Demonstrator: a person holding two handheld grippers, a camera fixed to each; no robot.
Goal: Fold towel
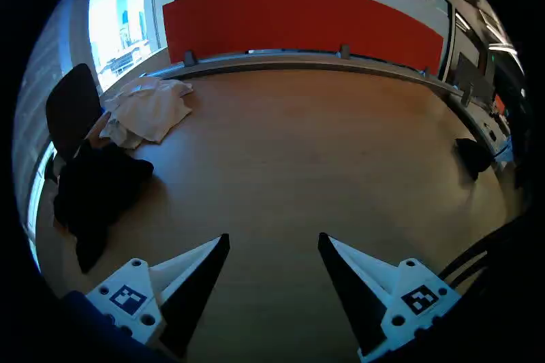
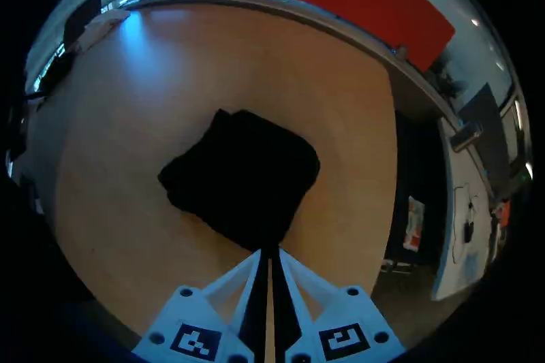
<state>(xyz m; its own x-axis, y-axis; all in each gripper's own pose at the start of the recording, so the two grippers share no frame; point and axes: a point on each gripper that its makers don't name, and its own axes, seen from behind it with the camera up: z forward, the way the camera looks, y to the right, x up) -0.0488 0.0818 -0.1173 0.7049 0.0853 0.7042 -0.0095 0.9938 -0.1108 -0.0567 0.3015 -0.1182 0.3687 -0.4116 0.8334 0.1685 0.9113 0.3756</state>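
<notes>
Left gripper (image 1: 272, 236) wide open, empty, over table (image 1: 306, 145), right gripper (image 2: 270, 251) almost closed, tips at black towel (image 2: 238, 172) edge, grip unclear

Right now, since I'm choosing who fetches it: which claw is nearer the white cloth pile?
Left. The white cloth pile lies ahead-left of the open left claw; from the shut right claw it sits far off, beyond the black towel.

A black towel (image 2: 242, 176) lies bunched in a rough square near the middle of the tabletop (image 2: 129, 90). The right tongs (image 2: 270, 255), drawn almost together, meet its near edge.
</notes>
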